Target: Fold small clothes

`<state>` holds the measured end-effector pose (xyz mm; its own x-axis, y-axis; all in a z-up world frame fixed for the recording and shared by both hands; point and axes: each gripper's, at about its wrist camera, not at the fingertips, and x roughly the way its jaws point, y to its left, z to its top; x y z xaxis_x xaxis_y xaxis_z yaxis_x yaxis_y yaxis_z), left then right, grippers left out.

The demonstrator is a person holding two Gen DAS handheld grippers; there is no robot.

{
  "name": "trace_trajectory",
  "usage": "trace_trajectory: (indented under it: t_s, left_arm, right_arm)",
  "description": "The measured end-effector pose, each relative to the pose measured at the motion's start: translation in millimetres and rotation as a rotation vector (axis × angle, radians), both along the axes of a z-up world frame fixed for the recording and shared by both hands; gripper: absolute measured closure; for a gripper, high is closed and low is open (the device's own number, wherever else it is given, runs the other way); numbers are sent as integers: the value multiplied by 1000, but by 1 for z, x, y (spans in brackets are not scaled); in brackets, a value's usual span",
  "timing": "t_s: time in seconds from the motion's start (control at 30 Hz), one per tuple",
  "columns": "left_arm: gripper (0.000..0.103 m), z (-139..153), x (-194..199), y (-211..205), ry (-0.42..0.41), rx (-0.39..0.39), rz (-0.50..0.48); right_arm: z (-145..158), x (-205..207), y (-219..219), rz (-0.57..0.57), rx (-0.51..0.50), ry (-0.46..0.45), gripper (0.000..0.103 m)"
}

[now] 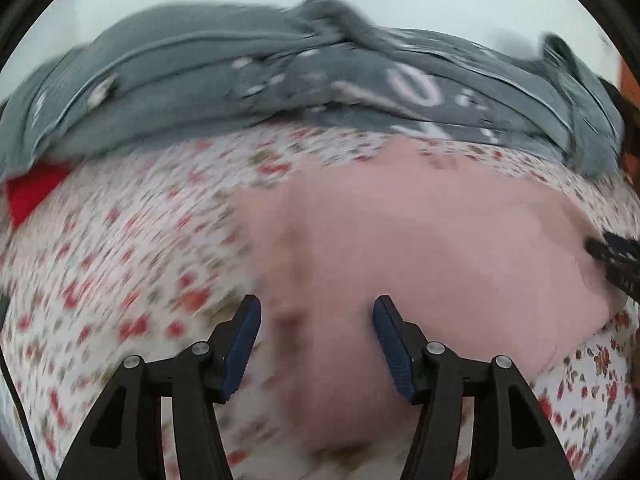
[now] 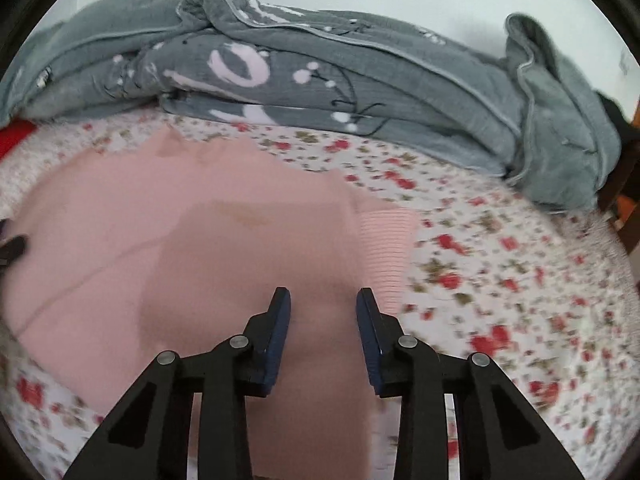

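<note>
Pink garment (image 2: 224, 240) spread flat on the floral bedsheet (image 2: 500, 264), with a ribbed cuff (image 2: 386, 248) at its right edge in the right wrist view. Open sheet to the right of that cuff and along the garment's left side in the left wrist view (image 1: 120, 280). Far edge closed off by a heaped grey blanket (image 2: 360, 88) running across the back, just beyond the garment's top edge; a red item (image 1: 32, 196) tucked under the blanket's left end. Left gripper (image 1: 316, 312) wide apart, nothing between its blue pads, over the garment's left portion; view blurred. Right gripper (image 2: 323, 304) also parted and empty, pink fabric visible in the gap, cuff just beside the right fingertip. Contact with the cloth impossible to tell for either.
</note>
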<state>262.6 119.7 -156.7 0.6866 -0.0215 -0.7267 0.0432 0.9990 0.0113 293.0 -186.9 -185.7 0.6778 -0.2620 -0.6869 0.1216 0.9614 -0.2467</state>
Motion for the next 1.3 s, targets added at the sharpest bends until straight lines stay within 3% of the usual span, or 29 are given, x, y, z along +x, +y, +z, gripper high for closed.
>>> trace_trajectory:
  t_s: [0.03,0.17,0.27,0.33,0.4,0.43,0.53,0.7,0.93,1.1,1.3]
  left_arm:
    - [46,3,-6,8,1,-5,17]
    - [48,25,-32,18,-64,-70,-3]
    - [48,38,-39,-14,-90,-118,-97]
    - [48,34,-38,-46,-99,-127,-169]
    - [47,24,-38,-71,-106,-104,-218]
    - [47,14,-37,-82,-105,-80,-229]
    - [45,-15,-38,-92,-85,-24,-202]
    - [46,-17,-45,-75,-128,-93,-168]
    - [44,-17,-45,-85,-128,-20,-148]
    - [42,-17,-45,-81,-128,-42,-135]
    - [42,-15,-48,-75,-148,-65,-93]
  right_arm:
    - [3,-5,-8,-16,21,-4,56]
    - [19,-32,-27,-43,175,-64,56]
    - [28,-48,-14,8,247,-124,56]
    - [27,-55,6,103,292,-120,56]
    - [19,-62,25,170,258,-110,56]
    - [11,-63,35,187,193,-104,56]
    - [-13,-55,35,137,116,-12,56]
    - [-18,-63,14,134,207,-48,56]
    - [-20,-72,24,141,154,-78,54]
    - [-21,-75,16,138,215,-84,53]
    - [-22,-78,17,134,200,-88,53]
